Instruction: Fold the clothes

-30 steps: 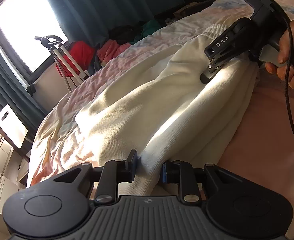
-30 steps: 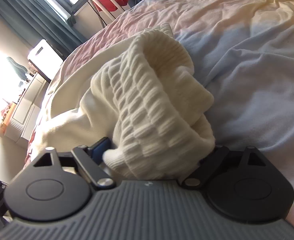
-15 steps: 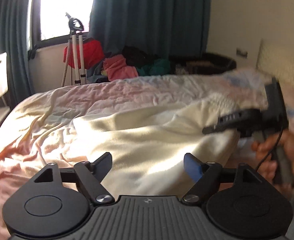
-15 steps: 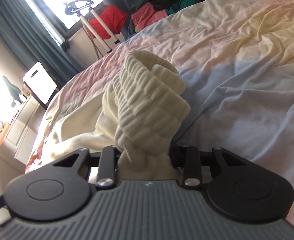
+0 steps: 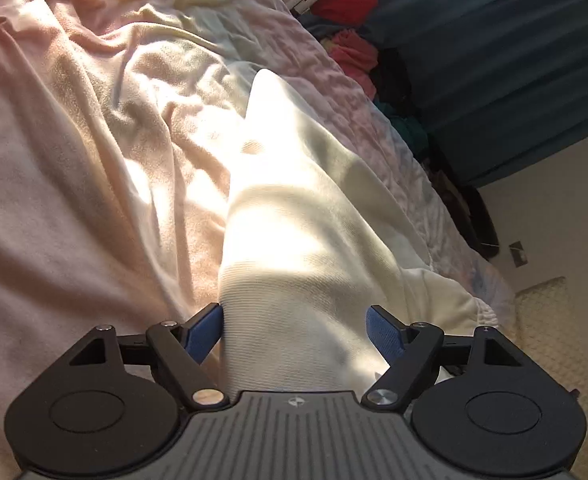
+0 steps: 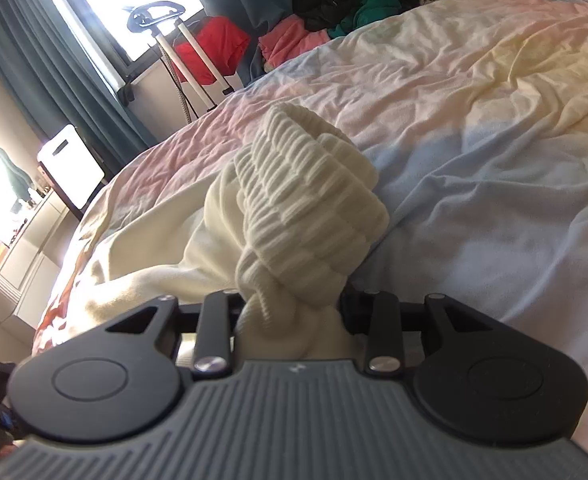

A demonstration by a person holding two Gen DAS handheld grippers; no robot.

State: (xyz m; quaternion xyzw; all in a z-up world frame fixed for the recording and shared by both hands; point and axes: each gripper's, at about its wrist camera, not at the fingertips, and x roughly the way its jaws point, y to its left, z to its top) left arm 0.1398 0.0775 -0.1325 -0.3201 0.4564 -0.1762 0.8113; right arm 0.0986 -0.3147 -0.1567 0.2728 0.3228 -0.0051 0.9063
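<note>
A cream sweater (image 5: 294,240) lies on the bed, stretched away from me in the left wrist view. My left gripper (image 5: 294,332) is open, its blue pads (image 5: 204,334) on either side of the sweater's near edge without pinching it. In the right wrist view my right gripper (image 6: 290,312) is shut on the sweater's bunched ribbed hem (image 6: 305,216), which stands up in front of the fingers. The rest of the sweater (image 6: 142,240) trails to the left.
The bed sheet (image 6: 493,128) is rumpled, pastel pink, yellow and blue. A pile of red, pink and green clothes (image 6: 294,36) lies beyond the bed by dark teal curtains (image 5: 493,60). A tripod (image 6: 182,52) stands at the window. A white cabinet (image 6: 26,256) is at left.
My left gripper let go of the sweater, opened, and swung round to a different edge of it. My right gripper closed on the ribbed hem and holds it.
</note>
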